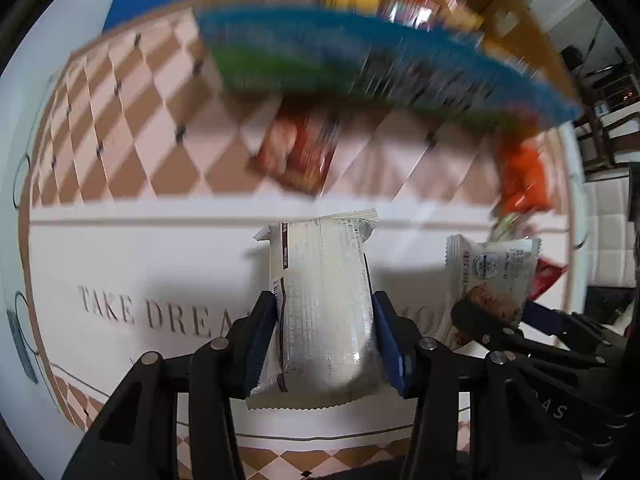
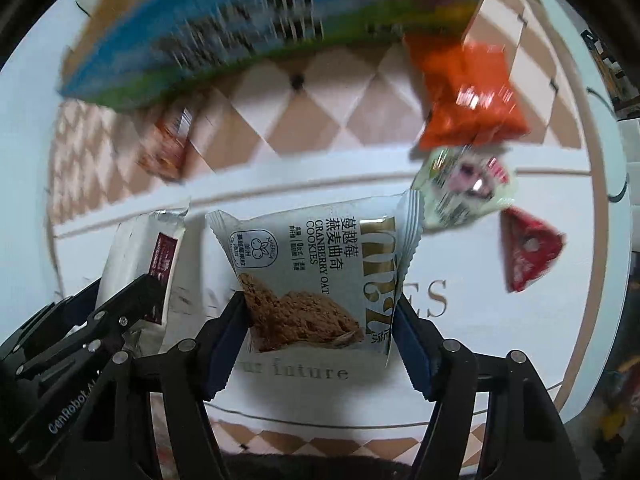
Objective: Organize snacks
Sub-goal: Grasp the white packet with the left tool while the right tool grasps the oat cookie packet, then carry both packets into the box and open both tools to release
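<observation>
My left gripper (image 1: pixel 326 344) has its fingers clamped on a silver packet (image 1: pixel 326 300), lifted over the tabletop (image 1: pixel 160 260). My right gripper (image 2: pixel 320 332) pinches a cookie packet (image 2: pixel 316 268) just beside it. A blurred blue box (image 2: pixel 248 28) lies beyond, an orange packet (image 2: pixel 468 92) to its right.

The right hand-held gripper (image 2: pixel 320 320) clamps a cranberry oat cookie packet (image 2: pixel 316 268). At left, the left hand-held gripper (image 2: pixel 132 292) holds a white packet (image 2: pixel 140 256). Far right lies an orange packet (image 2: pixel 468 92).
</observation>
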Demonstrator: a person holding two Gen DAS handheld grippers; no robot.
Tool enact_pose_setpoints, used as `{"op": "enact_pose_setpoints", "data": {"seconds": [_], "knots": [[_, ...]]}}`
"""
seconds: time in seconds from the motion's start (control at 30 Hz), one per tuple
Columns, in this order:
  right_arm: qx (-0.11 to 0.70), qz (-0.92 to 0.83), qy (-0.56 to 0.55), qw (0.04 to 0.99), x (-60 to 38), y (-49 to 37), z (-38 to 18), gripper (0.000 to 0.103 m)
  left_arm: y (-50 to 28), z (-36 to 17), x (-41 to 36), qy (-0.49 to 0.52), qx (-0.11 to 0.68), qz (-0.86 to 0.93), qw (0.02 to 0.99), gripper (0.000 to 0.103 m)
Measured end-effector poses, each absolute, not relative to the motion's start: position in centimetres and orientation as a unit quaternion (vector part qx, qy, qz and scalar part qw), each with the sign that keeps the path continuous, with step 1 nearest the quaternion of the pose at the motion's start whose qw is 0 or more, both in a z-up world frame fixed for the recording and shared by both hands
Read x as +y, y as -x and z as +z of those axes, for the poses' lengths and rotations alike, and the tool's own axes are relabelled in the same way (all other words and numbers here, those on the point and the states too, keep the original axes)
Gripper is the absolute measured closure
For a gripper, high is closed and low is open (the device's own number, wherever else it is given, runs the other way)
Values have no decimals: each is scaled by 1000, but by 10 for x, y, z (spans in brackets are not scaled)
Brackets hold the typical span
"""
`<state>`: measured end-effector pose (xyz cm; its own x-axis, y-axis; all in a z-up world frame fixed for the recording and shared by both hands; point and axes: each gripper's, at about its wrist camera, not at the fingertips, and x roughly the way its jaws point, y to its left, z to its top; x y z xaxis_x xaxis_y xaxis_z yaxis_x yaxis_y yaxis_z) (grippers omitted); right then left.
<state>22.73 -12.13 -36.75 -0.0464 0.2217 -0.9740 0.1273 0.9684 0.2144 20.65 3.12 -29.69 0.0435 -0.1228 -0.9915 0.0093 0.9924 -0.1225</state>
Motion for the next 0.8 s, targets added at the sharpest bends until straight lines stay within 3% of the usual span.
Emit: {"op": "enact_pose_setpoints", "data": {"seconds": [0.23, 0.4, 0.57, 0.8], "knots": [[663, 57, -157, 730, -151, -279, -278, 31, -268, -220, 31, 57, 645, -84, 757, 57], [628, 45, -158, 761, -183, -350, -238, 31, -333, -194, 36, 56, 631, -82, 769, 57], [621, 11, -149, 770, -203, -423, -236, 31, -402, -207, 49, 49, 643, -65, 761, 57], [642, -23, -149, 752, -218, -494, -278, 31, -475, -252, 61, 30, 682, -41, 730, 57]]}}
